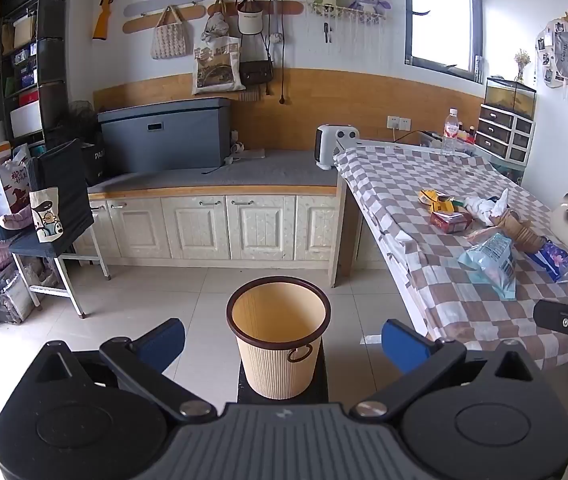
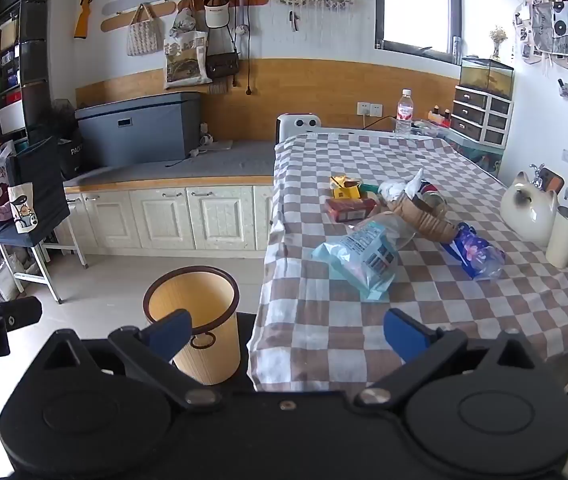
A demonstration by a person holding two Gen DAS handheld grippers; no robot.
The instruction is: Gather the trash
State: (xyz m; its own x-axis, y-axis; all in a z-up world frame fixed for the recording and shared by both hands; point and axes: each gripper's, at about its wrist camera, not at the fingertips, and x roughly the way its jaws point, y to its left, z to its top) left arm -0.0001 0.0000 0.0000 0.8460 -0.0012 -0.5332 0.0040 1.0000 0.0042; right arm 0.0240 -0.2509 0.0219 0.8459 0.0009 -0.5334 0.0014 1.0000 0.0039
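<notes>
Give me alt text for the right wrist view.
The open, empty right gripper points over a checkered table strewn with trash: a pale blue bag nearest, wrappers and a red box behind. A tan bin stands on the floor, left.

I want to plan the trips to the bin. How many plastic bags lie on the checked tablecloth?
2: a light blue bag nearest the table's front-left edge, and a dark blue flowered bag to its right, near the cat figure. More may hide in the pile behind.

"PAO" shows on the black bag (image 1: 94,160); other print unreadable.
</notes>
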